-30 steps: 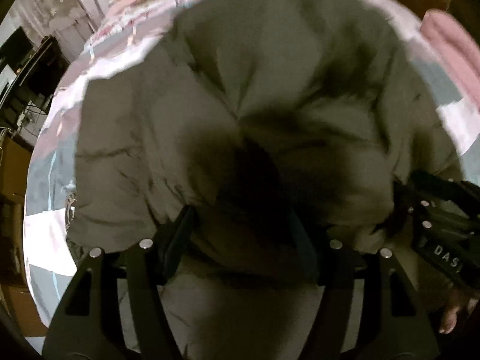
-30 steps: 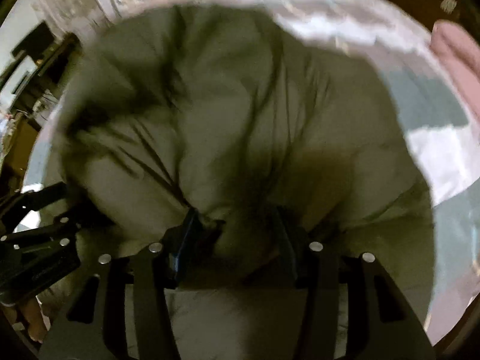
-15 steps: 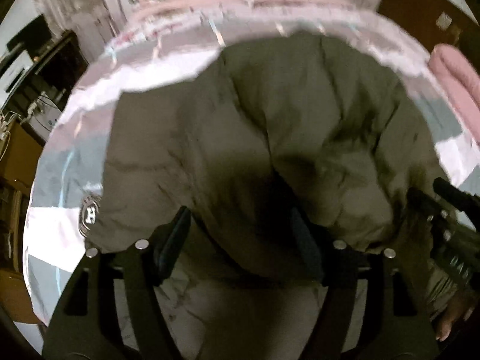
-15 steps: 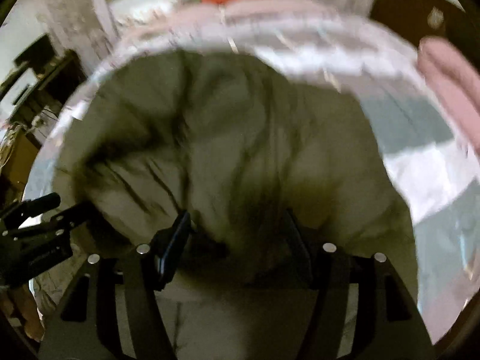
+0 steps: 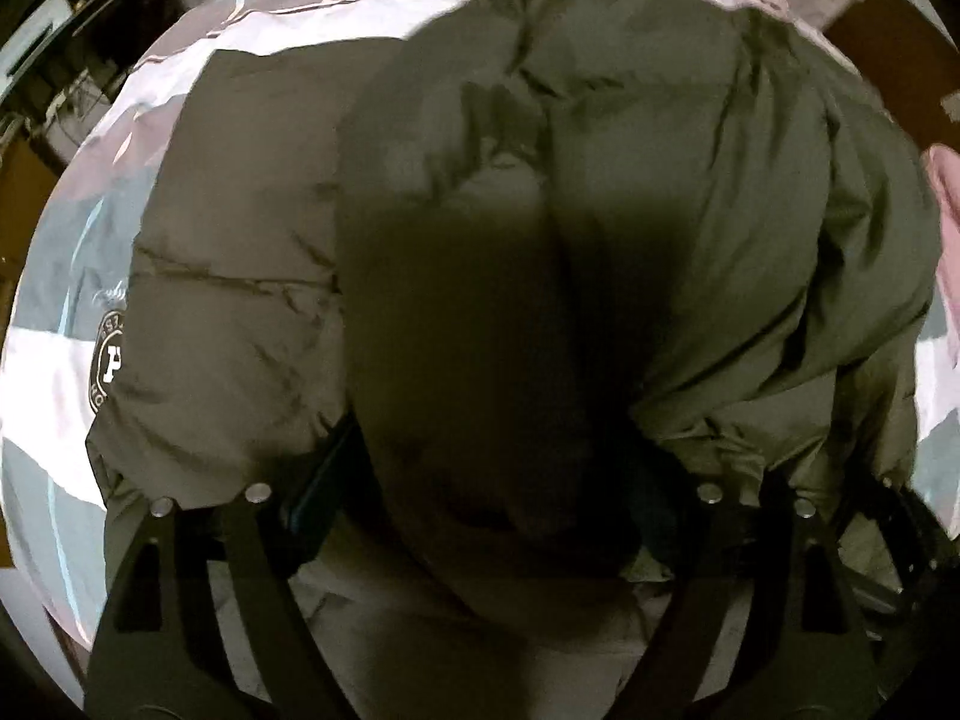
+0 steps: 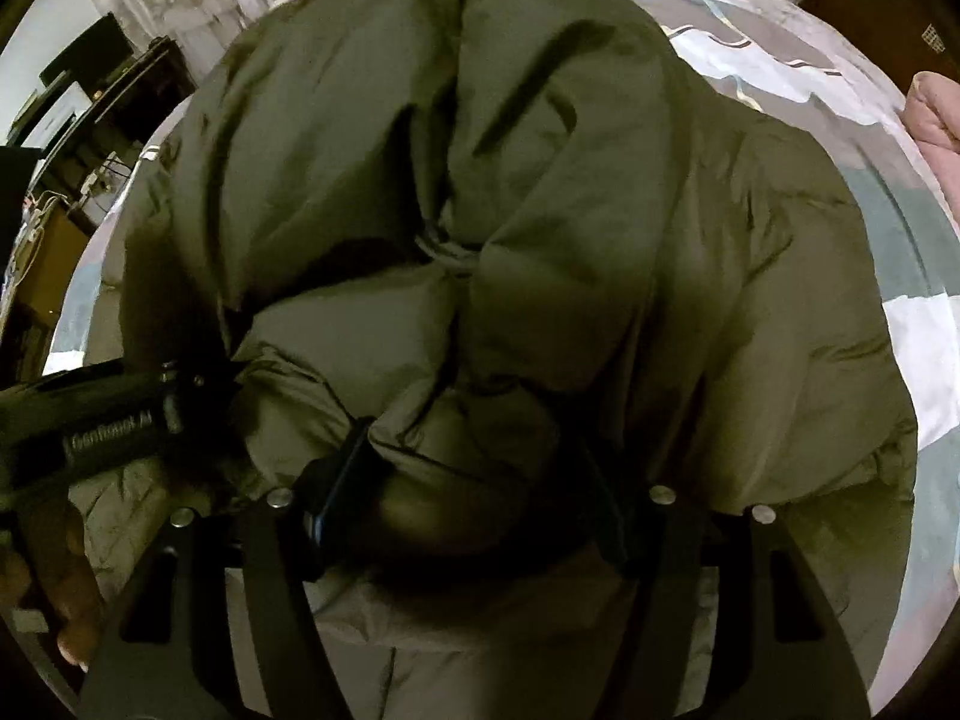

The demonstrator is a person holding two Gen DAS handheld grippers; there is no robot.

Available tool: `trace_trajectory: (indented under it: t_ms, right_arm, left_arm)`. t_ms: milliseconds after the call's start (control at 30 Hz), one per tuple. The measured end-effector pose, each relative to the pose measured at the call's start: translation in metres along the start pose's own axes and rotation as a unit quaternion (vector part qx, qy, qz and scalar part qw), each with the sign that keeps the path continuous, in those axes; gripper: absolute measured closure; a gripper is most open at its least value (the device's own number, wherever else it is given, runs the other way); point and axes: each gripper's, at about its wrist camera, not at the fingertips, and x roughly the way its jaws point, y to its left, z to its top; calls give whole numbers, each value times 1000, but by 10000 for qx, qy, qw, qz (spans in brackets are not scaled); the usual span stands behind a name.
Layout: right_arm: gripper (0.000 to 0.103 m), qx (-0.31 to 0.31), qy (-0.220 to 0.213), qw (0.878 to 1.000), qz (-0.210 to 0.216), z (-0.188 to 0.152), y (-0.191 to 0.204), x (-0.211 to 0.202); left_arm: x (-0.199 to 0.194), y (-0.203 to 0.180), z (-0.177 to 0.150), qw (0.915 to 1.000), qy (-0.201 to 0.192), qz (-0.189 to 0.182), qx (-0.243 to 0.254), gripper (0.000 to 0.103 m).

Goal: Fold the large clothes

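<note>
- The olive puffer jacket [image 5: 630, 192] lies bunched on a bed with a pink, grey and white patchwork cover [image 5: 66, 372].
- The left gripper [image 5: 480, 498] has a thick fold of jacket between its jaws, which are opening.
- The right gripper [image 6: 474, 498] seems clamped on another puffy fold, though shadow hides its pads.
- A round logo patch [image 5: 111, 363] shows at the jacket's left edge.

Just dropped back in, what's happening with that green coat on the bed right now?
A person is folding an olive puffer jacket on a patchwork bedspread, one handheld gripper per hand. A thick fold of jacket sits between the fingers of both the left gripper and the right gripper. The left jaws are opening, seemingly letting the fold go; the right ones hold a bunched roll. A round logo patch shows at the jacket's edge.
</note>
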Motion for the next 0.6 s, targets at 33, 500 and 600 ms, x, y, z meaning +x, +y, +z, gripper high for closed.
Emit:
trace_trajectory:
  t_ms: [33,500,600]
  right_arm:
    - [38,89,-111,9999,43,7,-5,-3]
    - [17,708,195,9973,84,15,-61,-35]
    - [12,1170,313,9926,-12,-1,-104,-54]
  left_arm:
    - [-8,2,0,9999,-130,-39,-45,22]
    - [-48,31,0,9990,-241,-311,218,14]
    - [-54,69,-2,9992,-105,-381,-77,12]
